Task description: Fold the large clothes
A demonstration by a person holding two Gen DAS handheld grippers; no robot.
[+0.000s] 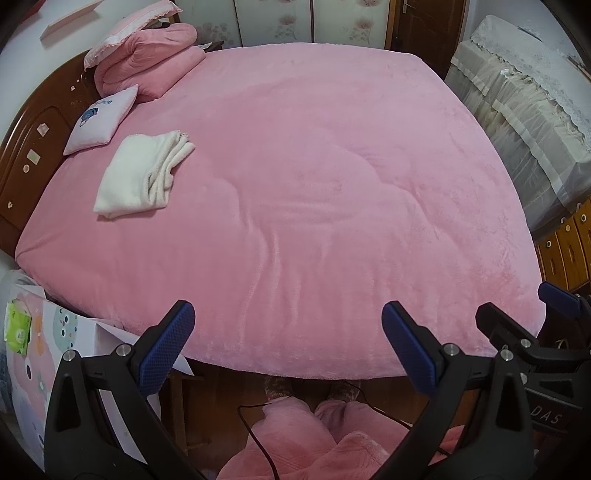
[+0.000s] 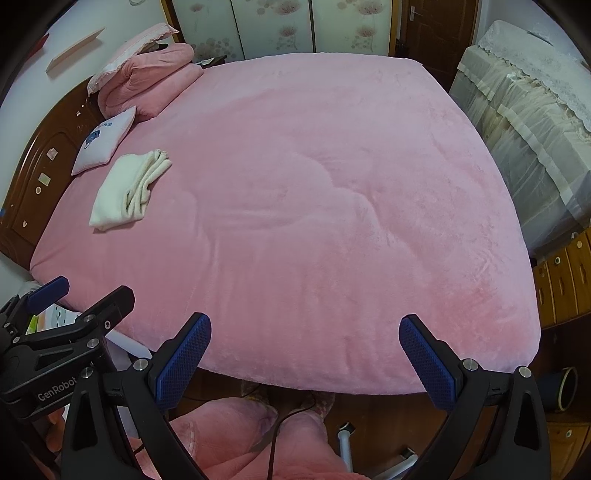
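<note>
At the bottom of both views, below the near edge of the bed, a person's legs in pink fleece trousers (image 1: 295, 435) showed over a dark wood floor, with a thin black cable (image 1: 255, 424) running across them. Just above, the left gripper (image 1: 288, 339) hung with its blue-padded fingers wide apart and nothing between them. The right gripper (image 2: 304, 350) was the same — fingers spread, empty — and sat just beside the left one, each showing at the edge of the other's camera. Both were held over the foot of the bed, apart from the cover.

Beyond the fingertips stretched a pink plush bedspread (image 1: 314, 184), smooth but for a few soft creases near the middle. Farther up on the left side lay the folded white garment (image 1: 138, 177), its layered edges turned toward the middle of the bed — flat on the cover, well apart from both grippers. Just behind it a small white cushion (image 1: 101, 120) with a blue picture leaned against the brown wooden headboard (image 1: 33, 147). Farther still, a folded pink quilt (image 1: 151, 62) sat in the corner with a lace-edged pink pillow (image 1: 129, 26) on it. Along the right side stood furniture under a pale lace cover (image 1: 524, 110).
</note>
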